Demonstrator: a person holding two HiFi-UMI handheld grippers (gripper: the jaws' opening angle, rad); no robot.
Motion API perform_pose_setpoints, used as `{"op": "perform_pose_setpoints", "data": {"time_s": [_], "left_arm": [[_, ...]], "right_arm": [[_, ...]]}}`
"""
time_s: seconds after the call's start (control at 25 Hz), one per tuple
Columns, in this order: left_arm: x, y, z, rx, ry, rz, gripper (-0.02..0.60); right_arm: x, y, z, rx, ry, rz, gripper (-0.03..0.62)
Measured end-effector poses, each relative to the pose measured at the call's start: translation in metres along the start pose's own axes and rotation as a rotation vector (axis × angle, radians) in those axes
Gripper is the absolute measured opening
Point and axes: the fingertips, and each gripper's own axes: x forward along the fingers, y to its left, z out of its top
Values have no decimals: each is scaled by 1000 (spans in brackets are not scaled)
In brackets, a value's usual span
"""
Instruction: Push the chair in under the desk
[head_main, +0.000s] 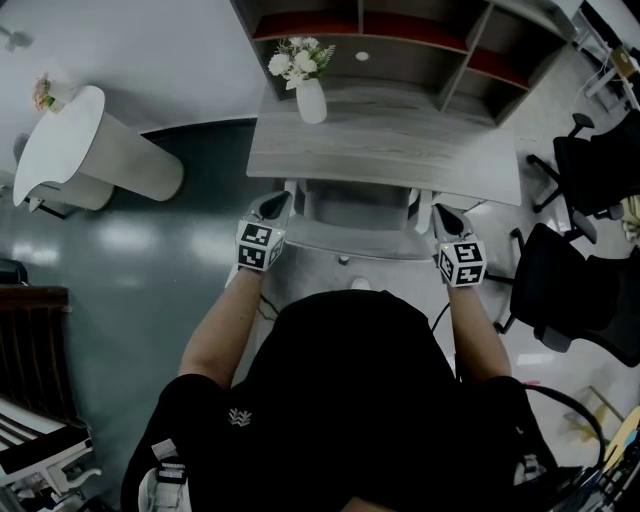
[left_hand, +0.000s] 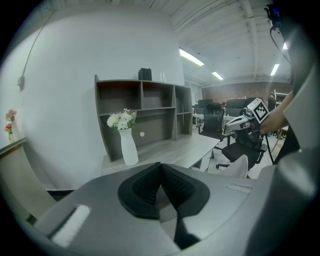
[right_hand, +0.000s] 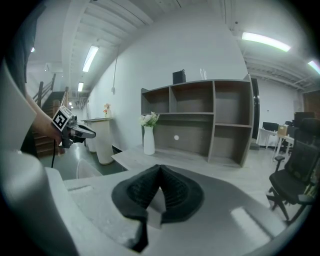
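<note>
A light grey chair (head_main: 355, 208) stands at the front edge of the wooden desk (head_main: 420, 150), its seat partly under the top and its curved back toward me. My left gripper (head_main: 274, 205) is shut and its tip rests at the left side of the chair back. At the right side of the back is my right gripper (head_main: 444, 216), also shut. In the left gripper view the pads (left_hand: 161, 166) meet with nothing between them, and a pale corner of the chair (left_hand: 238, 167) shows. The right gripper view shows the same closed pads (right_hand: 160, 168).
A white vase of flowers (head_main: 311, 98) stands on the desk, with an open shelf unit (head_main: 400, 40) behind it. Two black office chairs (head_main: 572, 290) stand close on the right. A white rounded counter (head_main: 95, 150) is at the left.
</note>
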Motion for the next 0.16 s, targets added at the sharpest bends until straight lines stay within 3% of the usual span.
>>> {"op": "perform_pose_setpoints", "data": {"time_s": [0.16], "left_arm": [[2, -3, 1, 5, -1, -4, 6]], "right_arm": [[-1, -4, -2, 0, 4, -1, 2]]}}
